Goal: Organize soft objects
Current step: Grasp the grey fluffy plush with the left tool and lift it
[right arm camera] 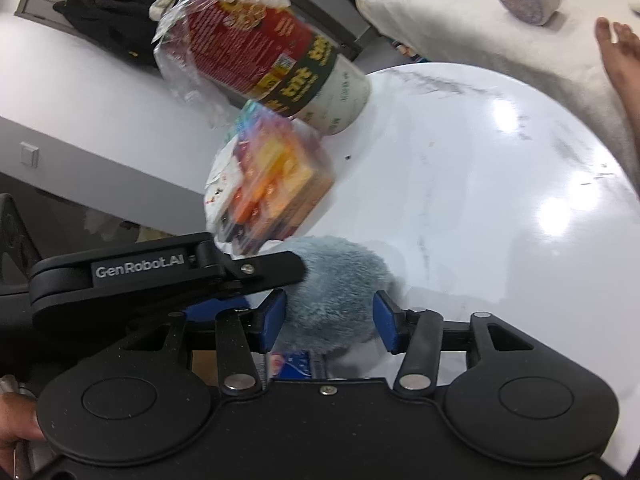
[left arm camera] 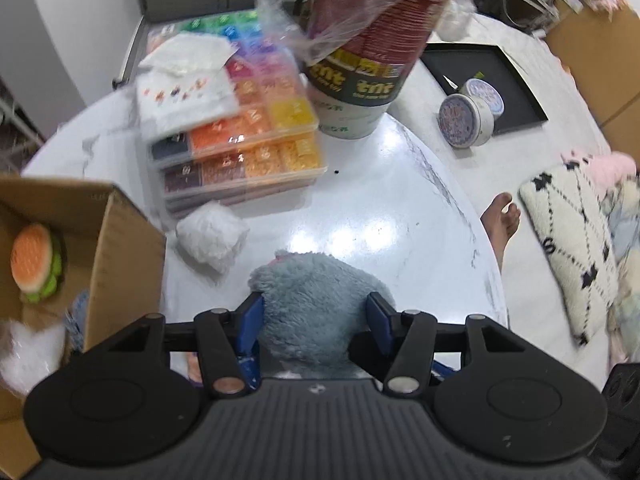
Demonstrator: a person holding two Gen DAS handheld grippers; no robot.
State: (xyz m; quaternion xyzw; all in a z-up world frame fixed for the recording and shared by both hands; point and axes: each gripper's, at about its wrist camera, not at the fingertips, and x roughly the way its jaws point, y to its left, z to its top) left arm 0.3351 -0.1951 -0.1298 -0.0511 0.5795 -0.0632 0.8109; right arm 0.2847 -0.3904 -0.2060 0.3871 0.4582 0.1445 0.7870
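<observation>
The grey-blue plush toy lies on the white round table, just in front of the stacked bead organiser box. The left gripper clamps the plush, its blue pads pressed into the fur on both sides. The right gripper grips the same plush, pads sunk into the fur, with the left gripper's black finger crossing just beside it. Left of the organiser box stands an open cardboard box holding a burger toy. A white fluffy wad sits just in front of the organiser box, and a wrapped stack of red cups leans behind it
</observation>
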